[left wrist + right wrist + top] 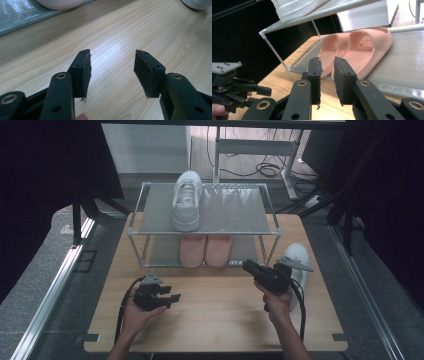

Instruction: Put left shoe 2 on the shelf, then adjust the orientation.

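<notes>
A white sneaker (186, 200) stands on the top shelf of a metal rack (225, 233). A pair of pink slippers (205, 251) sits on the lower shelf. A second white sneaker (298, 260) lies on the table at the right, just behind my right hand. My right gripper (248, 266) points at the rack's lower front edge. In the right gripper view its jaws (327, 62) stand a narrow gap apart with nothing between them, aimed at the slippers (362, 47). My left gripper (172, 298) rests low over the table, jaws wide apart and empty (112, 65).
The wooden table (220, 320) has bare room between the hands and toward its front edge. A metal rail (50, 290) runs along the left side. The top shelf's right half (235, 207) holds nothing. Cables lie on the floor behind the rack.
</notes>
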A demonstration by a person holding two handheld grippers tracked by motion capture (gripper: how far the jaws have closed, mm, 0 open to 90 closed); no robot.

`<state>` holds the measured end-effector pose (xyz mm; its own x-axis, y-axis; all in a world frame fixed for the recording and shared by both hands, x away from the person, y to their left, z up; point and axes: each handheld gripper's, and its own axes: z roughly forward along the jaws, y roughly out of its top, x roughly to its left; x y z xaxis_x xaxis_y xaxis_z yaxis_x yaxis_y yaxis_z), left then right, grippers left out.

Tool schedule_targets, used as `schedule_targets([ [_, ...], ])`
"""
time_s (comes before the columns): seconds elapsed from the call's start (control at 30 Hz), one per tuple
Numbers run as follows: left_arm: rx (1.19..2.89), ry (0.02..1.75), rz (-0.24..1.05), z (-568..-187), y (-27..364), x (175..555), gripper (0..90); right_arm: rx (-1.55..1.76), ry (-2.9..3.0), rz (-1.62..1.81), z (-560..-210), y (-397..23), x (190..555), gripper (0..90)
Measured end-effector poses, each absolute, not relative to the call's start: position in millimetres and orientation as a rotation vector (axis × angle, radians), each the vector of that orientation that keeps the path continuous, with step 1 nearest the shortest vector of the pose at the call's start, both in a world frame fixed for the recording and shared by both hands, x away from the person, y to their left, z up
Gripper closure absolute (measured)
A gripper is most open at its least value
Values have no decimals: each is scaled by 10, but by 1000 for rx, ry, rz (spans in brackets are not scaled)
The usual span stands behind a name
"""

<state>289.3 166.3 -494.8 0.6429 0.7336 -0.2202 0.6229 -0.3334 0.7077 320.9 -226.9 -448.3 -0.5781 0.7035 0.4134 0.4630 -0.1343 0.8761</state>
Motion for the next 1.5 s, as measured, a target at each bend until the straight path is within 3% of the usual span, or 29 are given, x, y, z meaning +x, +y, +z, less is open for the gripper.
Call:
schedule_targets([
  [0.9,2060,1049,176,-4933,1680,2928,481,1284,1992,1611,-4600,-2376,2899,769],
  [1.3,2054,1060,174,-4939,1700,2935,480,1331,2011,1459,-4769,-2595,2792,896],
  [1.5,2057,1059,173,-4944,1699,2937,480,1352,2018,1380,-4846,-2669,2771,900],
])
